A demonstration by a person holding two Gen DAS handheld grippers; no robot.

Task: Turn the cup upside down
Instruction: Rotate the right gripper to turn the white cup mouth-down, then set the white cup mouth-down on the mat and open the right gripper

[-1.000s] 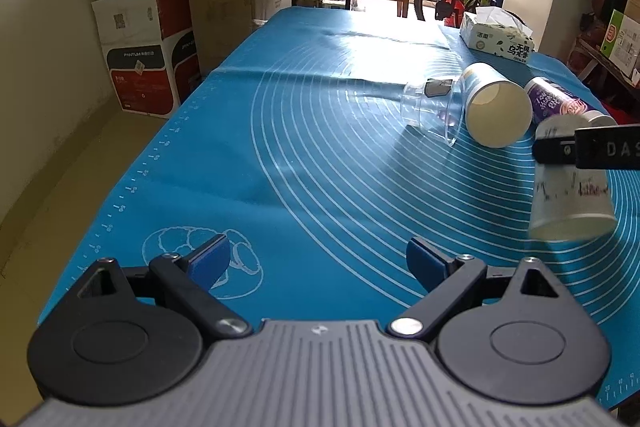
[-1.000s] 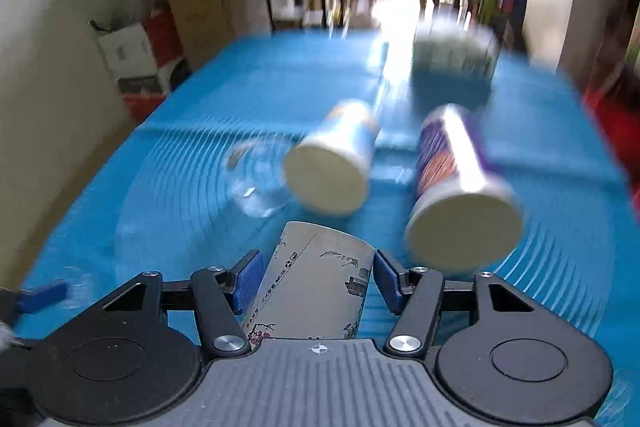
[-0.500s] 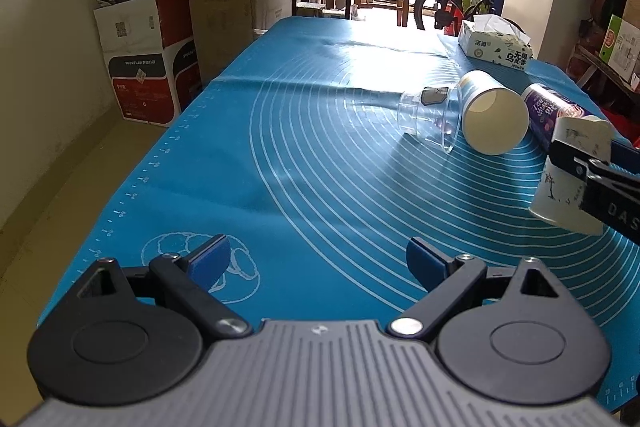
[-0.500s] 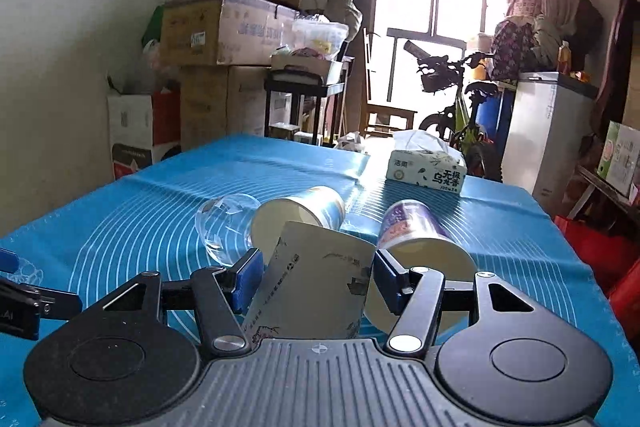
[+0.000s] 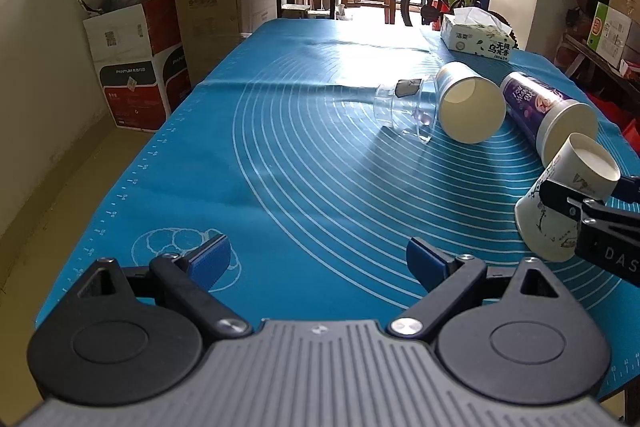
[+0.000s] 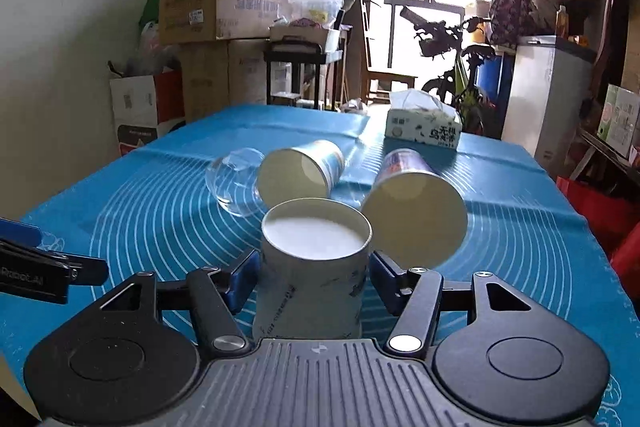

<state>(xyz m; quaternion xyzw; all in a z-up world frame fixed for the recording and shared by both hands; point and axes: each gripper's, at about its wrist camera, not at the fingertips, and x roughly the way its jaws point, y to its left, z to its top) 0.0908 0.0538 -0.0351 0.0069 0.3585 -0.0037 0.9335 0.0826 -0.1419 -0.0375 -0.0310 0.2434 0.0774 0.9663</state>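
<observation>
- Ahead of your left gripper (image 5: 318,258): bare blue mat (image 5: 280,155), clear passage.
- Beyond your right gripper (image 6: 312,277): clear glass (image 6: 232,183), two tipped paper cups (image 6: 300,173) block.

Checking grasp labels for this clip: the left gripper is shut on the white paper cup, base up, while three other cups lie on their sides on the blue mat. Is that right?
Not quite: it is the right gripper that is shut on the white paper cup, as the right wrist view shows. The left gripper is open and holds nothing. The rest stands: base up, three cups lying on the blue mat.
</observation>
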